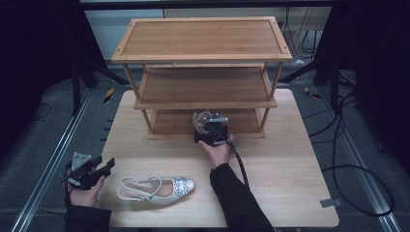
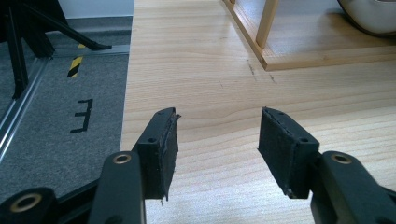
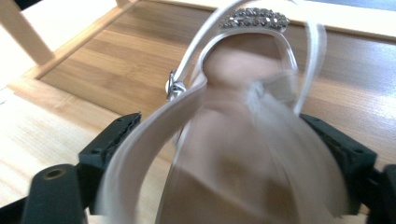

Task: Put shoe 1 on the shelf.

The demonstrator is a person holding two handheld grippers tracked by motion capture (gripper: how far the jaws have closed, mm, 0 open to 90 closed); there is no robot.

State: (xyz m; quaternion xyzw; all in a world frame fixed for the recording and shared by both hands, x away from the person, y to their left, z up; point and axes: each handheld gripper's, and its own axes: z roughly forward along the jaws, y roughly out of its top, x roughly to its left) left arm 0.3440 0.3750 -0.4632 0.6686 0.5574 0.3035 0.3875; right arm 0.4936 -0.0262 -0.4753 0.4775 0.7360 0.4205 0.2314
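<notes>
Right gripper (image 1: 209, 126), frame centre, at rack's bottom shelf (image 1: 241, 123): fingers wide, shoe (image 3: 243, 116) between them, grip uncertain. Second shoe (image 1: 157, 189) lower left. Left gripper (image 2: 217, 140) half open, empty. Risk: shoe tips off shelf edge.

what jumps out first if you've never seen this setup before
A three-tier wooden shoe rack stands at the table's far side. The right gripper has a white jewelled shoe between its jaws at the bottom shelf, while its mate lies near the front edge beside the open left gripper.
</notes>
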